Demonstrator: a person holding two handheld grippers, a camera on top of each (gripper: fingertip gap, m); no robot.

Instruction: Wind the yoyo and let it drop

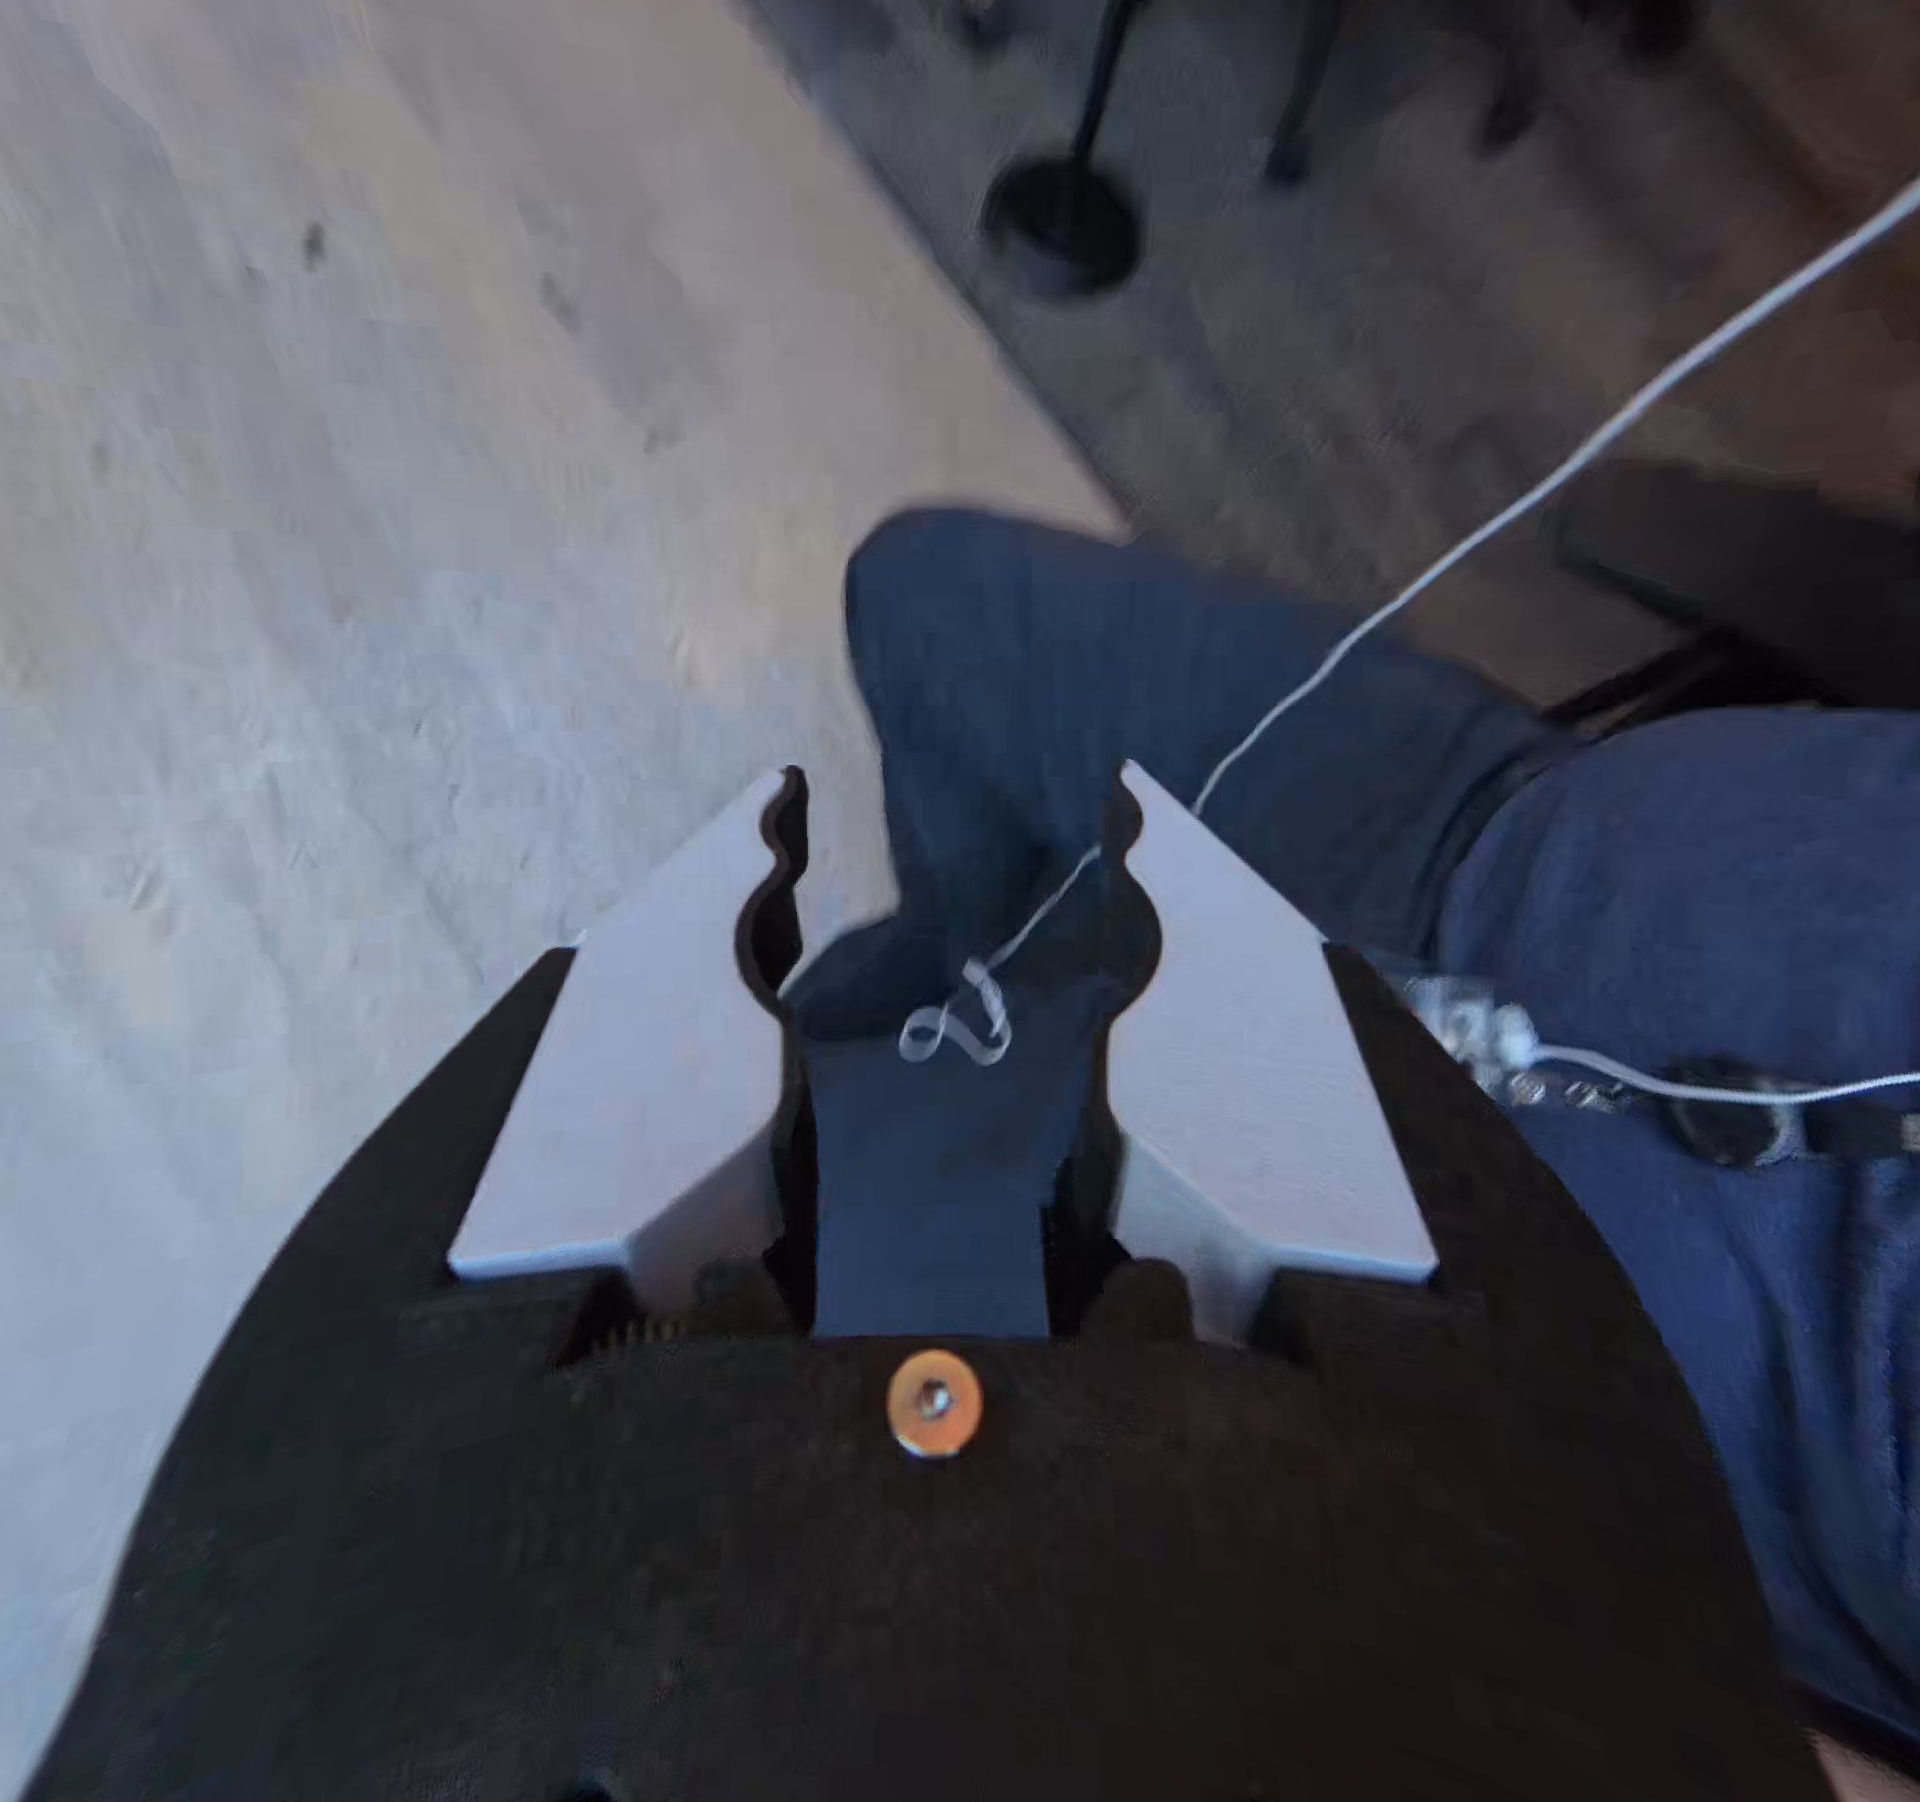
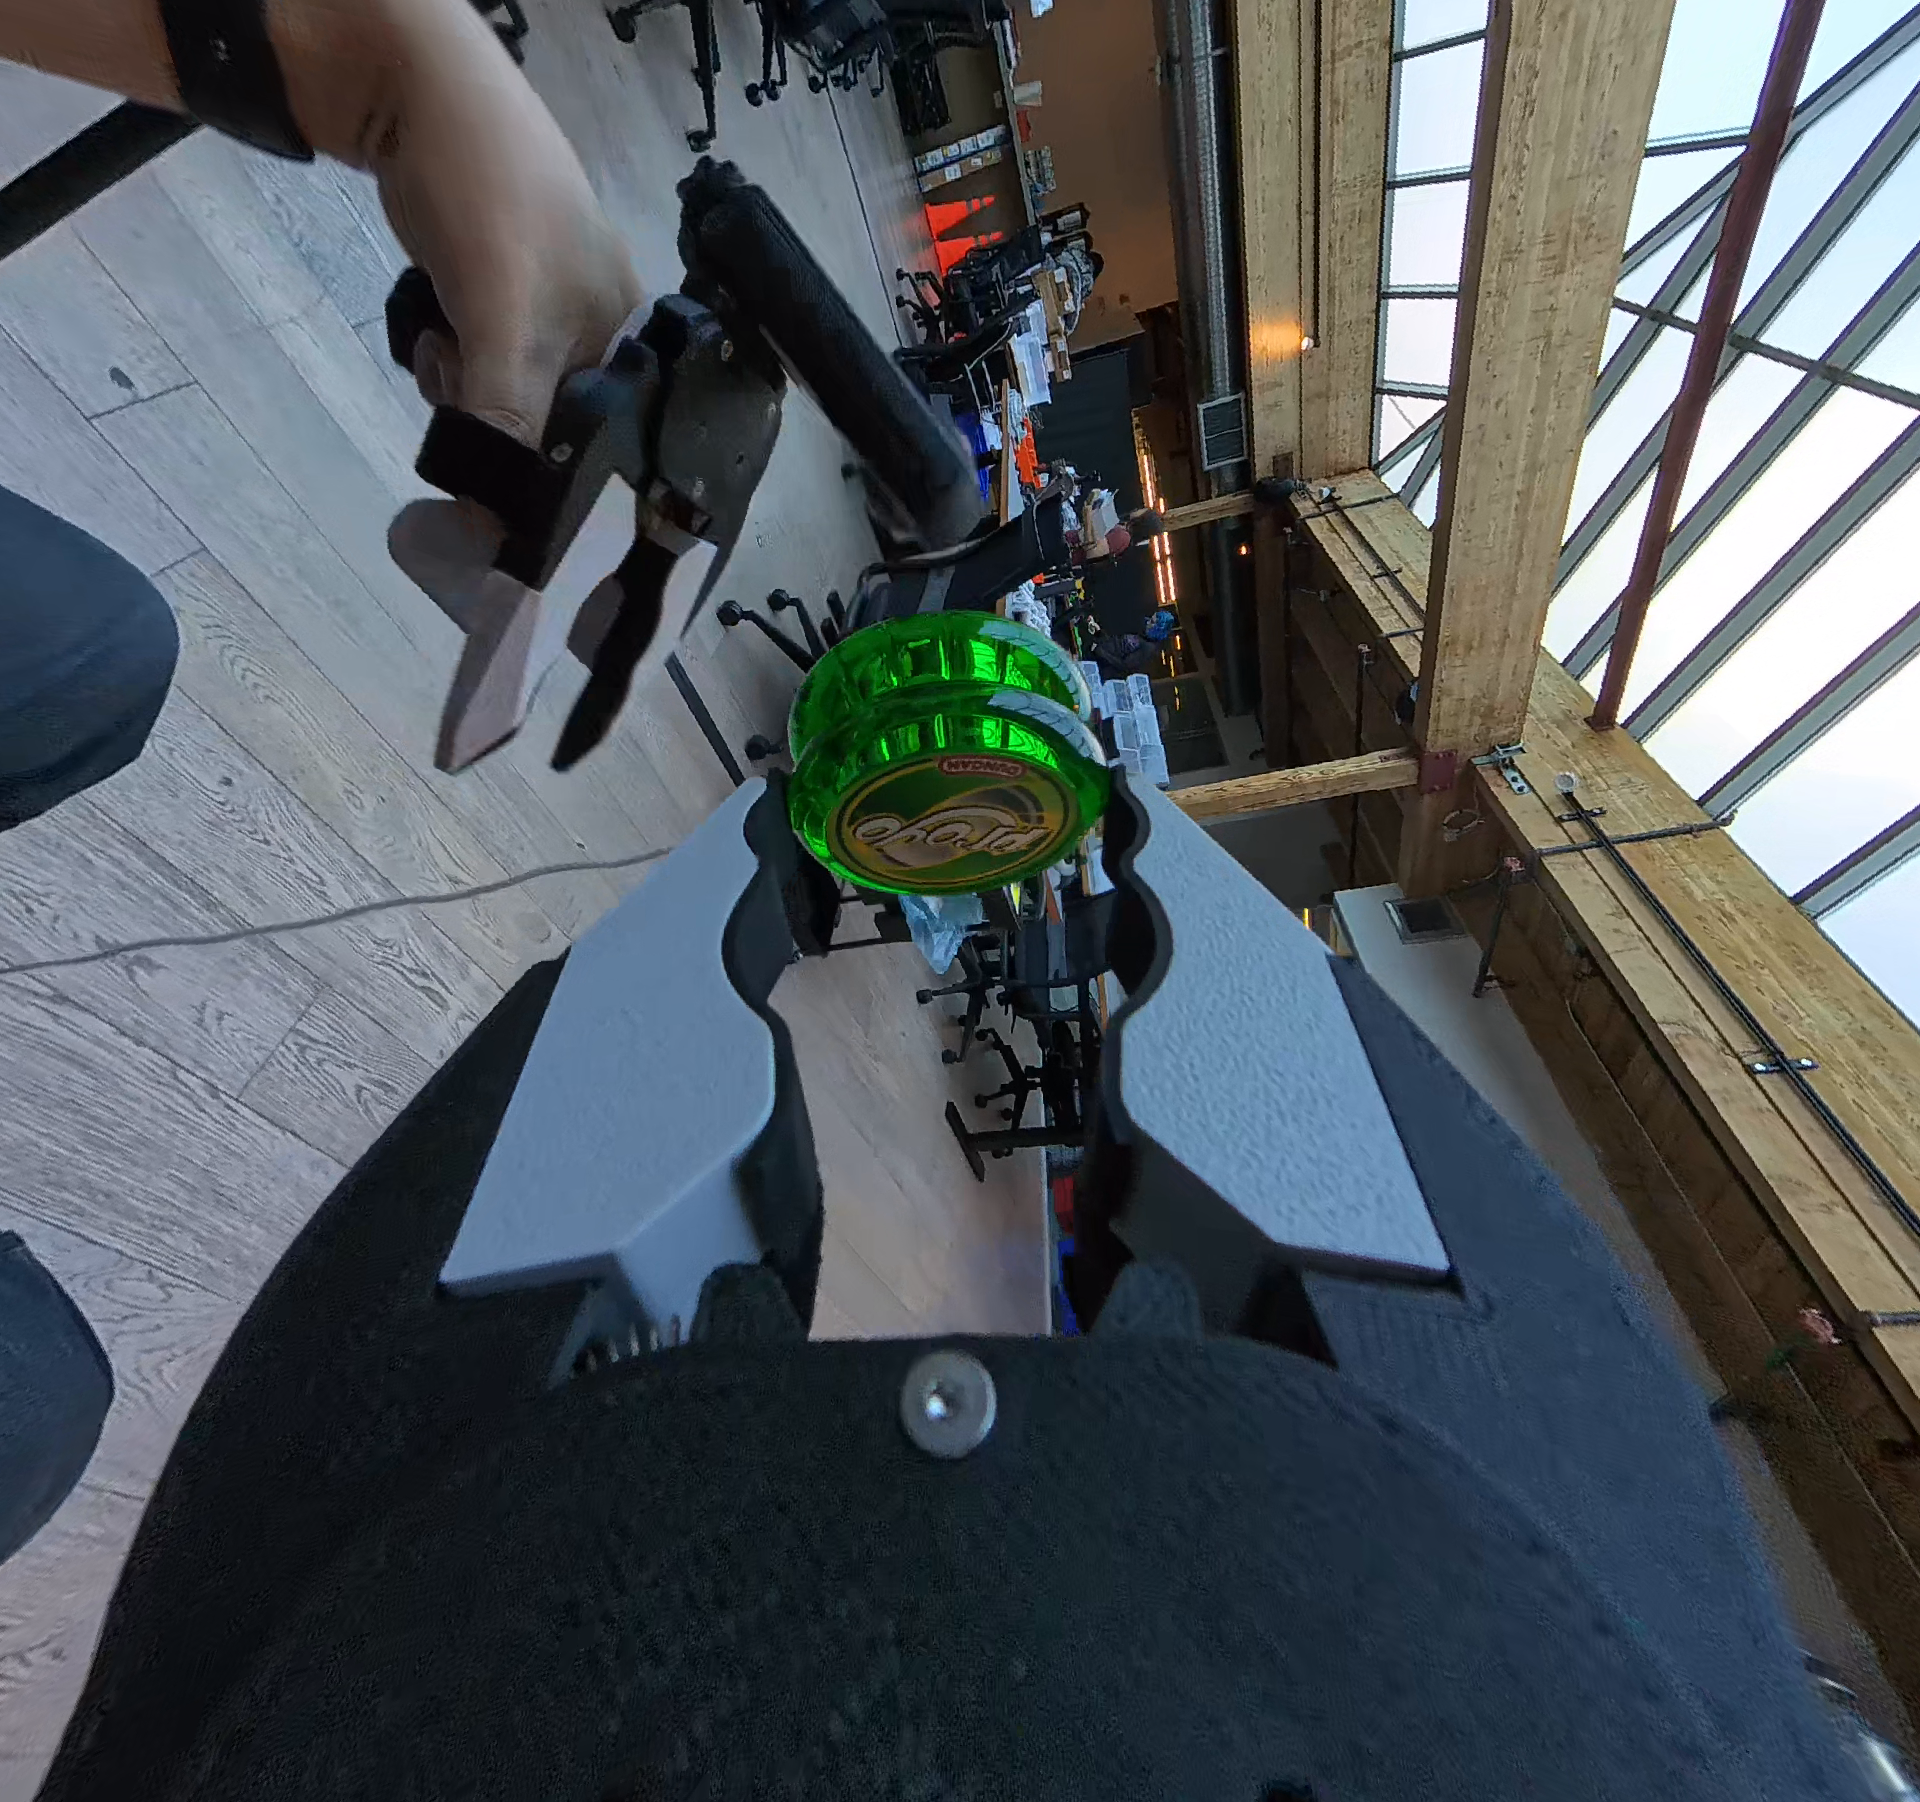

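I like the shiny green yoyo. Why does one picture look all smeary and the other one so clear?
Left wrist view: the floor and chair base are smeared by motion blur, though the string reads clearly. Right wrist view: sharp; window light makes the green yoyo glow, and straight beams bend from the wide lens.

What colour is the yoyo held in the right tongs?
Translucent green with a gold face; the yoyo shows best in the right wrist view.

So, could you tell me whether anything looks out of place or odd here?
Yes: the string is not wound on the yoyo. It trails loose, its looped end dangling between the open left tool's fingers without being pinched. The right tool grips the green yoyo at its fingertips.
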